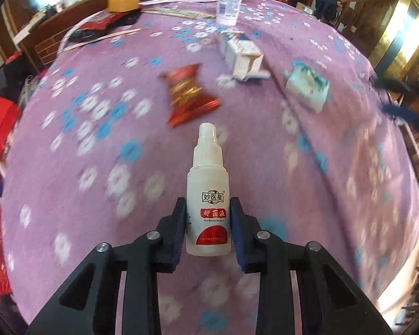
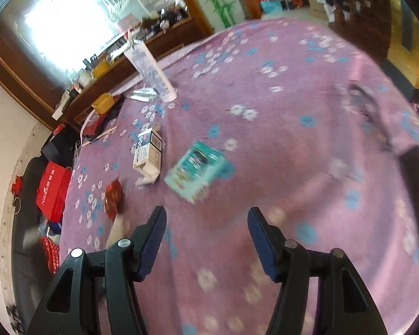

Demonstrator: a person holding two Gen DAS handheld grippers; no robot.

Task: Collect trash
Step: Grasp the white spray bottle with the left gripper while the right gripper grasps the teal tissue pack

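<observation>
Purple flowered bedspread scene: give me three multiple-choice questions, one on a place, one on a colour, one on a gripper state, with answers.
1. Where is the small white spray bottle with the red label?
A. lying on the bedspread
B. between the left gripper's fingers
C. on the wooden shelf

2. What colour is the crinkled foil snack wrapper?
A. red
B. green
C. silver

3. How is the right gripper?
A. shut on a box
B. open, empty
C. holding a wrapper

Answers: B, the left gripper clamps the bottle; A, the wrapper is red; B, the right gripper has its fingers spread over the purple flowered bedspread.

Both mounted behind gripper fingers, angled down close over the purple blanket (image 1: 307, 167); shared: white carton (image 1: 241, 55) (image 2: 148, 153), red wrapper (image 1: 188, 95) (image 2: 113, 195).
</observation>
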